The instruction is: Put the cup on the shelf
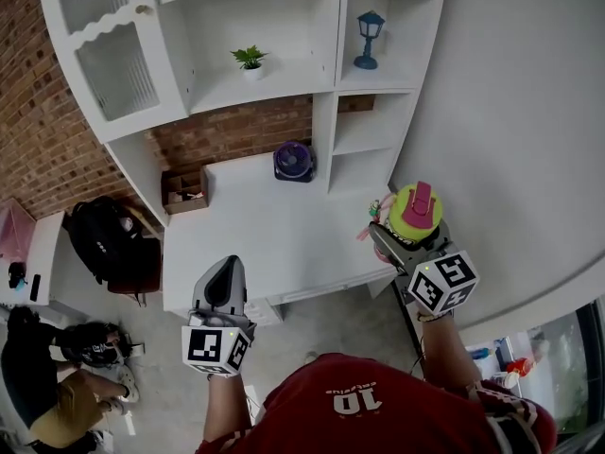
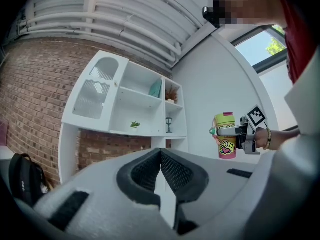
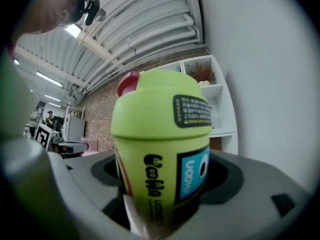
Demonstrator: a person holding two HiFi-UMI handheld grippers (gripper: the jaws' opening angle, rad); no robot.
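The cup (image 1: 416,212), with a lime-green lid, a pink spout and a pink base, is upright in my right gripper (image 1: 408,236), which is shut on its body. It hangs off the right front corner of the white desk (image 1: 274,235), below the white shelf unit (image 1: 284,74). In the right gripper view the cup (image 3: 162,154) fills the middle, between both jaws. My left gripper (image 1: 225,272) is at the desk's front edge, shut with nothing in it; its pads (image 2: 172,171) meet. The left gripper view also shows the cup (image 2: 225,135) at the right, level with the lowest shelf.
A small potted plant (image 1: 250,60) and a blue lantern (image 1: 368,40) stand on the shelves. A purple fan (image 1: 294,161) and a cardboard box (image 1: 185,189) sit at the desk's back. A black backpack (image 1: 112,239) lies at the left, a white wall (image 1: 510,112) at the right.
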